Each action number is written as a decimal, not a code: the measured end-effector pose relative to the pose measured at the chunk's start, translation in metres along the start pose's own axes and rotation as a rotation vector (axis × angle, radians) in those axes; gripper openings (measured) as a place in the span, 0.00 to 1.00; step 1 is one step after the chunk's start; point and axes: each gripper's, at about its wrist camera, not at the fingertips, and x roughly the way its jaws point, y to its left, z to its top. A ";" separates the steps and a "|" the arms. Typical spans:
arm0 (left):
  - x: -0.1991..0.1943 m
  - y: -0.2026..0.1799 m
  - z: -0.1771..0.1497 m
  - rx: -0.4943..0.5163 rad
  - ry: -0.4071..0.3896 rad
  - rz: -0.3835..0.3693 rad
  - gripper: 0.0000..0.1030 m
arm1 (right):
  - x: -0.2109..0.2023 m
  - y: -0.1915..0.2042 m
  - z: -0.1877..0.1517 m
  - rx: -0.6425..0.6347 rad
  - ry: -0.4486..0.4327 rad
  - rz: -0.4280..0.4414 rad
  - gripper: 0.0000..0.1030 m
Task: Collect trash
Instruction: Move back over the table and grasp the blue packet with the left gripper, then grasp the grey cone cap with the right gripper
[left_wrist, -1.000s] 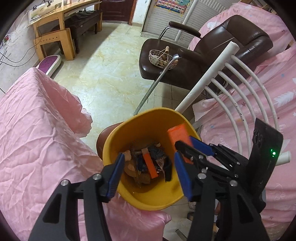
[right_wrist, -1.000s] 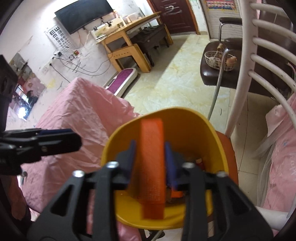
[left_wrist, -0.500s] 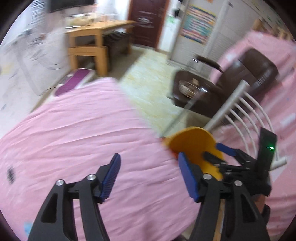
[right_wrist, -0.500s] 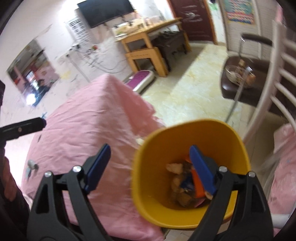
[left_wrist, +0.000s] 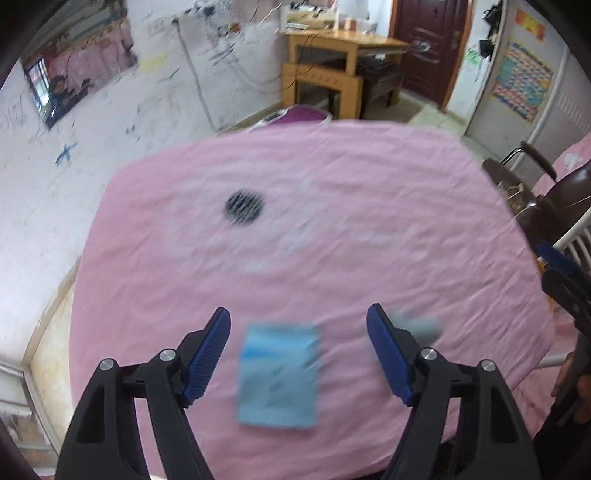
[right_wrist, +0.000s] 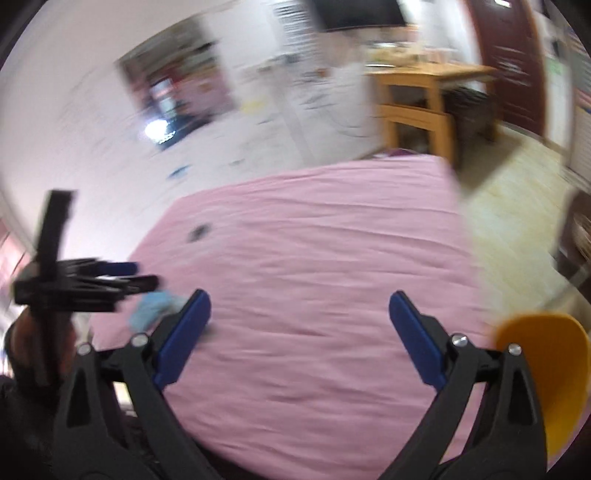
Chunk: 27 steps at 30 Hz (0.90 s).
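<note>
A light blue packet (left_wrist: 279, 374) lies on the pink-covered table (left_wrist: 332, 221), directly between and just beyond the fingers of my open, empty left gripper (left_wrist: 298, 350). A small grey piece (left_wrist: 419, 326) lies by its right finger. A dark round piece (left_wrist: 244, 206) lies farther out on the cloth. My right gripper (right_wrist: 299, 338) is open and empty over the table. The yellow bin (right_wrist: 550, 373) stands at the lower right of the right wrist view. The blue packet (right_wrist: 151, 308) and my left gripper (right_wrist: 110, 282) show at the left there.
A brown chair (left_wrist: 535, 199) and a white chair back (left_wrist: 576, 236) stand at the table's right side. A wooden desk (left_wrist: 343, 62) stands by the far wall. My right gripper (left_wrist: 561, 273) shows at the right edge of the left wrist view.
My right gripper opened and let the orange piece drop into the yellow bin. Both grippers then swung left, away from the bin, over the pink table.
</note>
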 end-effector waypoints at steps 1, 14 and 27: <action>0.004 0.007 -0.004 -0.011 0.014 -0.002 0.70 | 0.007 0.016 0.000 -0.038 0.014 0.027 0.91; 0.018 0.012 -0.032 0.046 0.046 -0.041 0.70 | 0.057 0.101 -0.010 -0.277 0.141 0.137 0.91; 0.014 0.036 -0.033 -0.001 -0.003 -0.091 0.43 | 0.072 0.113 -0.007 -0.385 0.186 0.135 0.91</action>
